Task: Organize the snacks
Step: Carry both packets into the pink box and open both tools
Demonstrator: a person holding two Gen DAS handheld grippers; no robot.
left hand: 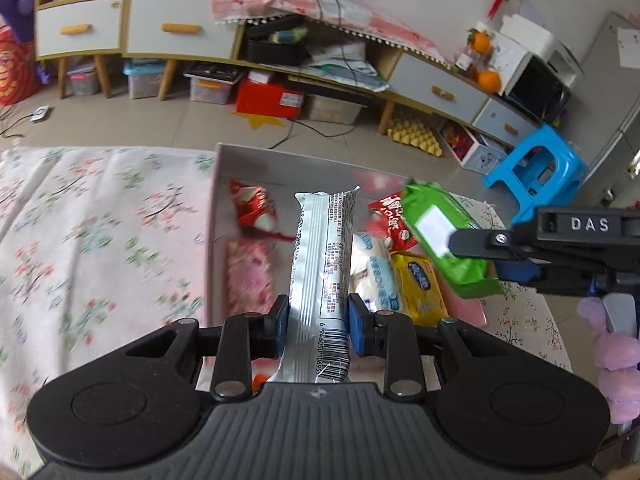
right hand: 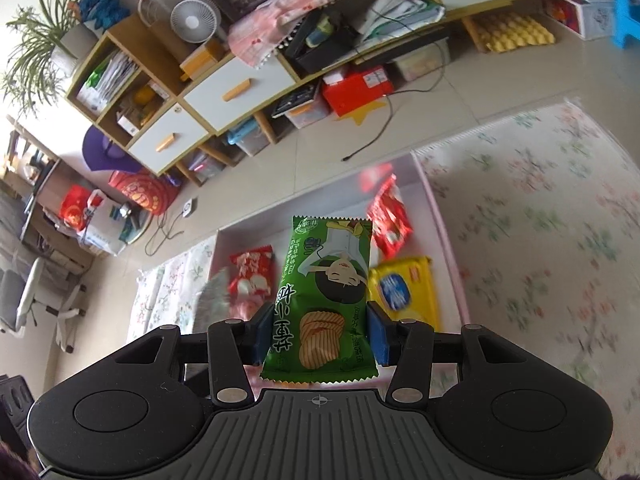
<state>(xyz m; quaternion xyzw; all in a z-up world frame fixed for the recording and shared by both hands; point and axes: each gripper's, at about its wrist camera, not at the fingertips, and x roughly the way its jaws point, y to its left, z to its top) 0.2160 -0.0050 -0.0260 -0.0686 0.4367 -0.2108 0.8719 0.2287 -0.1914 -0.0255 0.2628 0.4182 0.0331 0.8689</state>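
Note:
My left gripper [left hand: 318, 326] is shut on a silver snack packet [left hand: 322, 264] and holds it above a shallow pink box [left hand: 256, 160] on the table. My right gripper [right hand: 318, 334] is shut on a green chip packet [right hand: 324, 296], also above the box [right hand: 440, 216]; it shows from the side in the left wrist view [left hand: 444, 236]. In the box lie red packets [left hand: 252, 208], a pink packet [left hand: 250, 276], a white-blue packet [left hand: 374, 268] and a yellow packet [left hand: 418, 284]. The yellow packet [right hand: 404, 288] and red packets [right hand: 390, 216] also show in the right wrist view.
A floral tablecloth [left hand: 92, 232] covers the table around the box. Beyond the table's far edge are the floor, a low cabinet with drawers [left hand: 176, 32], storage bins and a blue stool [left hand: 540, 164]. A purple plush toy [left hand: 616, 356] is at the right.

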